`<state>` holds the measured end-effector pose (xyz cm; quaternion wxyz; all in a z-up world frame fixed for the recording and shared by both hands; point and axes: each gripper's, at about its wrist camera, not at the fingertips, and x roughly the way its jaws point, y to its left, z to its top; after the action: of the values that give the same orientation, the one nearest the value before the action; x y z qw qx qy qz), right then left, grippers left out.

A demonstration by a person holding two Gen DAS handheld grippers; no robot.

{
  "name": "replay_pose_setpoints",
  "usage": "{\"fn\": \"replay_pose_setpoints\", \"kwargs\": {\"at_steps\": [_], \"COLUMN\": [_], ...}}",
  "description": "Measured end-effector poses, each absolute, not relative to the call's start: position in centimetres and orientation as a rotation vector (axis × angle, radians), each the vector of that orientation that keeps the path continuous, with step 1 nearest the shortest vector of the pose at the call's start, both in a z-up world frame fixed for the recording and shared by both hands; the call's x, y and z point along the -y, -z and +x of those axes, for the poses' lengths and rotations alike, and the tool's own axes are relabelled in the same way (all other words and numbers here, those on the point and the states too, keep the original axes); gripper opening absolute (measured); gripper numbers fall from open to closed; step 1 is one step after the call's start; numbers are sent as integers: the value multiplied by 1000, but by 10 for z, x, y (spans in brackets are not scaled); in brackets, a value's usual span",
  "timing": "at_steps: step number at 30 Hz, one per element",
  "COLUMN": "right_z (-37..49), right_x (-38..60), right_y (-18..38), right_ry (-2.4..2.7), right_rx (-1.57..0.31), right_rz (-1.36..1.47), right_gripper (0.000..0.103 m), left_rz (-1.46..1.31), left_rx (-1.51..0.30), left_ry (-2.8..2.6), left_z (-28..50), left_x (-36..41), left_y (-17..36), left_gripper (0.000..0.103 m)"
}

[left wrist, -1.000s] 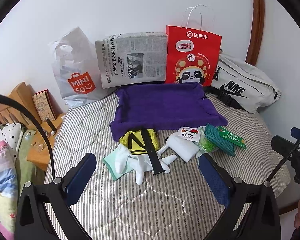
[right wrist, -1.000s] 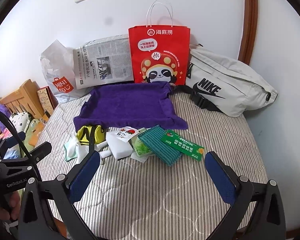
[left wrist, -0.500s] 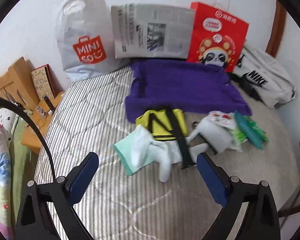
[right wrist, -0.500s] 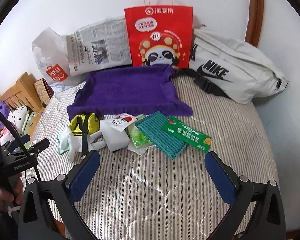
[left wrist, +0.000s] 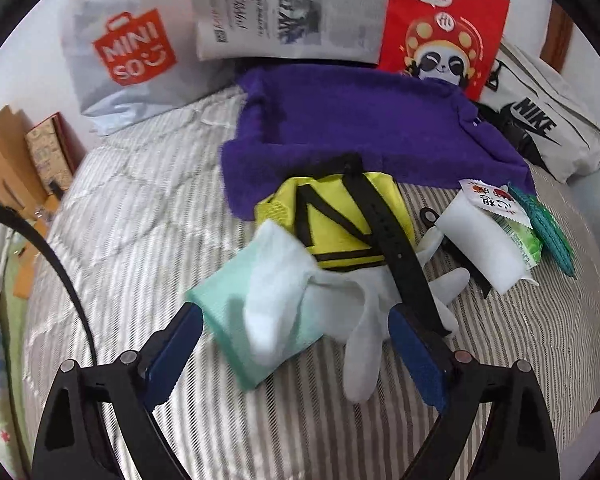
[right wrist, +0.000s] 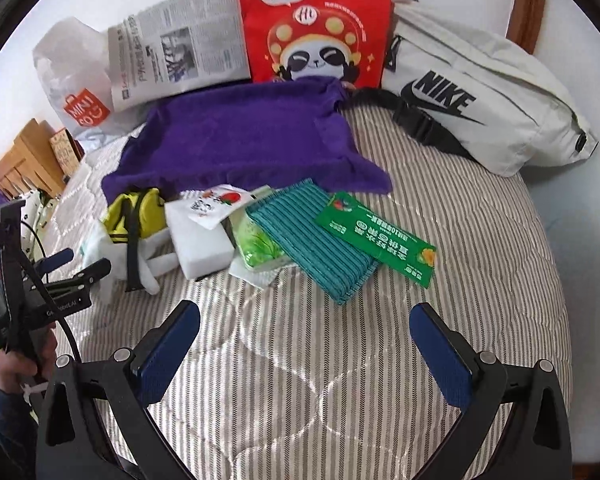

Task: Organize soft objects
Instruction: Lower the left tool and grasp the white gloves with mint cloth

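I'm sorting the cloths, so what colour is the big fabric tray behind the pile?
Deep purple: the fabric tray shows best in the right wrist view.

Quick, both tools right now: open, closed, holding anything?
Left tool: open, holding nothing; jaws have just been closing slightly, astride the mint cloth and white glove.
Right tool: open, empty, over bare mattress.

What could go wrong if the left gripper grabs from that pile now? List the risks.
1. The left gripper is open over the white glove and the mint cloth, which overlap; closing may pinch both at once.
2. The black strap lies across the glove and the yellow pouch, so lifting the glove may drag those along.
3. The white foam block touches the heap and could get tugged out of place.
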<state>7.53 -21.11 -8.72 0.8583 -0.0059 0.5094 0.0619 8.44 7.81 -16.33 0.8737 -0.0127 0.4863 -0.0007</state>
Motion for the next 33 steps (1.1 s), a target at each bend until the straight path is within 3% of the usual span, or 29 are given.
{"fn": "replay_pose_setpoints", "kwargs": {"at_steps": [8,10,12,16,18,20,33], "right_z": [83,85,85,87,89,90,103], "right_x": [216,219,224,235,240,243,264], "right_y": [104,108,111,119,124,127,131], "right_ry": [-104,-93,-78,-45,-28,-18,22], "right_rx": [-1114,-1122,-1125,-1147,-1158,-1163,-1131], "right_rz": [-25,-39,-48,-32,-28,-29,-18], "right_gripper": [103,103,103,103,103,103,103], "left_rz": [55,38,29,17,17,-13,-86], "left_rx": [-1000,-974,-945,-915,-918,-923,-960], "left_ry": [41,38,22,8,17,35,-34], "left_z": [95,92,89,82,81,78,59], "left_x": [-61,-63,-65,-69,-73,-79,-118], "left_y": [190,190,188,186,185,182,181], "left_gripper": [94,87,68,45,27,20,18]}}
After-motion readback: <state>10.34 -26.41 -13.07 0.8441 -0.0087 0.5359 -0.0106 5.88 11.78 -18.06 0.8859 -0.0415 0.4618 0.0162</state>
